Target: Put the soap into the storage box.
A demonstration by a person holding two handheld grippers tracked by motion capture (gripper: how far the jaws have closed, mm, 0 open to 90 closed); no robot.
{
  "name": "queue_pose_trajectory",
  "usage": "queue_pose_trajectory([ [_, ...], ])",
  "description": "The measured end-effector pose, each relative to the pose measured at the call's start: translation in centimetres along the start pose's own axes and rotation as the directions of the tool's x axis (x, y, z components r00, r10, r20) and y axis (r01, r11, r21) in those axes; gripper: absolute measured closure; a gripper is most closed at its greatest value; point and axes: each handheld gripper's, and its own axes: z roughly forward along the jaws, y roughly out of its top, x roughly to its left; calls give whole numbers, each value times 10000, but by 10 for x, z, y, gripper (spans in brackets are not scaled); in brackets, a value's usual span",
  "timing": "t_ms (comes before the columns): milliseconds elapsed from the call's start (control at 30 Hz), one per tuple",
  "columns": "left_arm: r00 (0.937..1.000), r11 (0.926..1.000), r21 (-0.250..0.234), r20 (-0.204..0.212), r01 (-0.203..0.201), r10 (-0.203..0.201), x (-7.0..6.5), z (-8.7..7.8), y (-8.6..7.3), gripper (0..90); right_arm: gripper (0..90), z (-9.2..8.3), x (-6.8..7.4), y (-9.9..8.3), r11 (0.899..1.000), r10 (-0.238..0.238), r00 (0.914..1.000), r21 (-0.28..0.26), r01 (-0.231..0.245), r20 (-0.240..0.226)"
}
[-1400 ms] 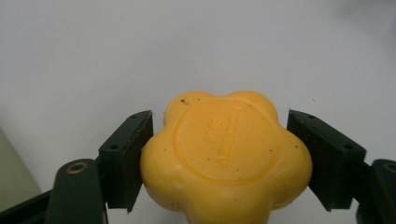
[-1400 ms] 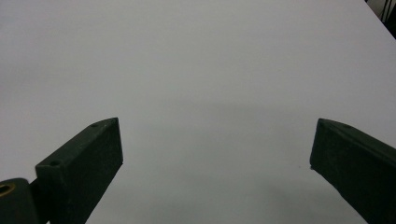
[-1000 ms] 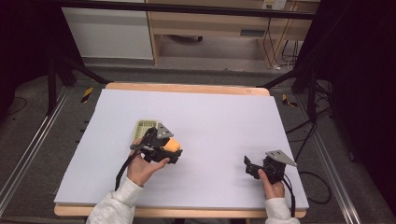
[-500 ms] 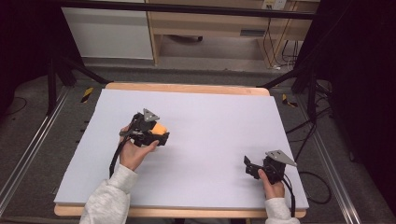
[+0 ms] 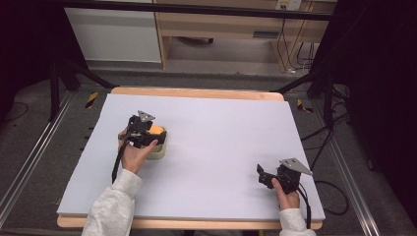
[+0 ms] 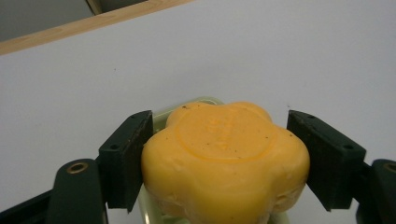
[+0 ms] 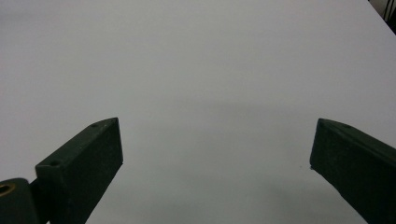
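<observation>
An orange flower-shaped soap (image 6: 224, 158) sits between the jaws of my left gripper (image 6: 219, 126), which is shut on it. In the high view the left gripper (image 5: 153, 132) holds the soap (image 5: 156, 130) just over a pale green soap dish (image 5: 161, 150) on the left part of the table. The dish's rim (image 6: 163, 114) peeks out behind and under the soap; I cannot tell whether the soap touches it. My right gripper (image 5: 261, 175) rests near the front right corner, and its jaws (image 7: 215, 154) stand wide apart over bare table.
The white table top (image 5: 221, 132) has a wooden edge (image 5: 196, 92) at the far side. A black frame and cables stand beyond the table's right side (image 5: 324, 103). Each gripper trails a black cable along its forearm.
My left gripper has carried the soap away from the person and a little to the left, ending over the soap dish. The right gripper has stayed where it was.
</observation>
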Motion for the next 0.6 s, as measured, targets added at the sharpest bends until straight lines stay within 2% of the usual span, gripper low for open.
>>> queue_pose_trajectory([
  [233,9997,9997,-28,-42,236,-236,4,7,-9,245,30,0,0,0,10000,-13,10000,-10,13,14],
  [333,9998,9999,42,-104,139,-139,5,9,-12,245,30,0,0,0,10000,5,10000,1,-5,3],
  [600,9993,9993,90,-100,351,-350,6,17,-23,245,30,0,0,0,10000,-17,10000,-3,17,19],
])
